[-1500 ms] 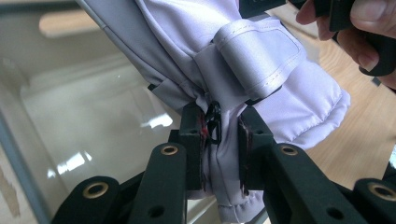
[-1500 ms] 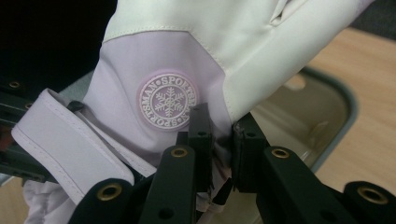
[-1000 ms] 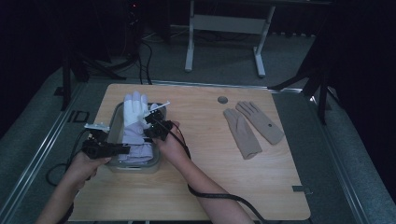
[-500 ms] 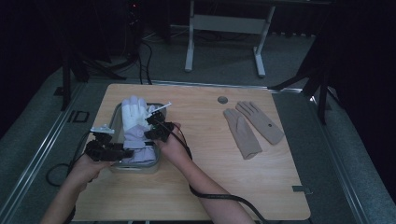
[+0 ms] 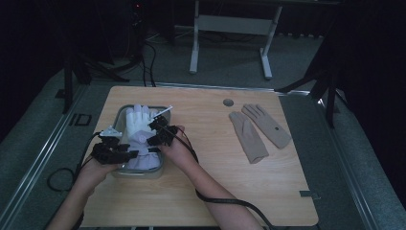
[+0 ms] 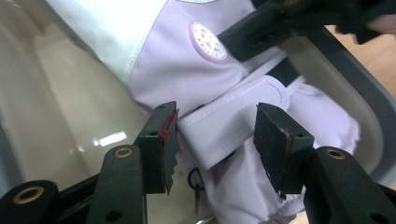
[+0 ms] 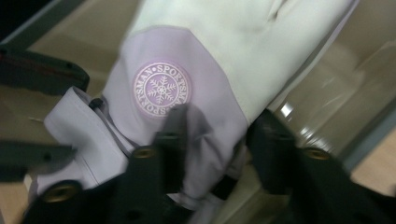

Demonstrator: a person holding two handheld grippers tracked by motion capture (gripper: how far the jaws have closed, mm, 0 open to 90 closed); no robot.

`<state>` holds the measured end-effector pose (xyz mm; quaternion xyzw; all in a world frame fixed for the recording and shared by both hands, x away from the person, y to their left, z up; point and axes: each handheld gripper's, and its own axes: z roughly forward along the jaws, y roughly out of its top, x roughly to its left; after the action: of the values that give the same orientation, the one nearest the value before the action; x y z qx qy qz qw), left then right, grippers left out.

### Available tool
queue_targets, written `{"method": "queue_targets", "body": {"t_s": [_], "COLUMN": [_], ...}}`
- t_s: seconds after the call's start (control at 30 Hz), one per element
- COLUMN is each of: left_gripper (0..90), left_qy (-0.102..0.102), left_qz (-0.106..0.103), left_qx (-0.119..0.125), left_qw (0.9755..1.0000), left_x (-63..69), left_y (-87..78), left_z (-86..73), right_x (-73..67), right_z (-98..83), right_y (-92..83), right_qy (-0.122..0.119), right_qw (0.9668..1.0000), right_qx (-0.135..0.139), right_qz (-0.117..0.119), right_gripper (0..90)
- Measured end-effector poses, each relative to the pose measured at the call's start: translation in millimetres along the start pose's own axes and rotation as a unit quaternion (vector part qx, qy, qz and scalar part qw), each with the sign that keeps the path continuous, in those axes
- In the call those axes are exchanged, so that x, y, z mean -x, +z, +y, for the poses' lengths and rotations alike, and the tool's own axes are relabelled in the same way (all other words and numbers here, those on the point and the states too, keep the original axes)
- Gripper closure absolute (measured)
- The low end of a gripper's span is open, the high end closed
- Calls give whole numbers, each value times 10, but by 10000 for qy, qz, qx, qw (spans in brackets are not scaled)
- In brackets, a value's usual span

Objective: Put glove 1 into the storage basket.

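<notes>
The lilac-and-white ski glove [image 5: 140, 139] lies in the grey tray [image 5: 121, 113] at the table's [image 5: 201, 191] left. Since a second ago both grippers' jaws have been opening. The left gripper [image 6: 215, 140] stands apart around the glove's cuff strap; its left pad is just at the fabric, the right clear of it. The right gripper [image 7: 217, 149] has loosened around the cuff edge, but blur hides whether its pads still press. The glove's lower part is hidden beneath the grippers from above. One tray, one ski glove, and two tan gloves [image 5: 258, 132] lie well apart at the right.
</notes>
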<state>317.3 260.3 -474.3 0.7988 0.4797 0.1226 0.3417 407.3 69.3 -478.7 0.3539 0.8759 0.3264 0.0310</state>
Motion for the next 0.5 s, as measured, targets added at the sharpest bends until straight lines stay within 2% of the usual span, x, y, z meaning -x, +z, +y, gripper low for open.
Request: {"method": "queue_targets", "body": {"t_s": [0.07, 0.13, 0.2, 0.23, 0.33, 0.4, 0.5], "left_gripper": [499, 500, 500, 500, 499, 499, 499], "left_qy": [-41, -81, -115, -130, -140, -125, -174], "left_qz": [48, 6, 0, -42, -146, -162, -248], "left_qx": [154, 261, 363, 402, 460, 472, 534], "left_qw": [9999, 9996, 9993, 9991, 9987, 9987, 9981], "left_x": [13, 28, 56, 71, 128, 170, 230], "left_y": [-41, -80, -107, -116, -119, -105, -86], "left_z": [11, 22, 34, 40, 65, 85, 115], "right_x": [3, 22, 43, 55, 86, 105, 150], "right_z": [15, 34, 39, 39, 11, -12, -57], "right_y": [-56, -148, -231, -267, -353, -402, -463], "right_qy": [-106, -95, -157, -172, -267, -278, -326], "right_qw": [9998, 9991, 9976, 9974, 9966, 9964, 9961], "right_qx": [148, 401, 661, 683, 626, 644, 739], "right_qz": [-42, 108, 154, 171, 455, 480, 366], "right_gripper": [491, 422, 325, 293, 211, 202, 181]}}
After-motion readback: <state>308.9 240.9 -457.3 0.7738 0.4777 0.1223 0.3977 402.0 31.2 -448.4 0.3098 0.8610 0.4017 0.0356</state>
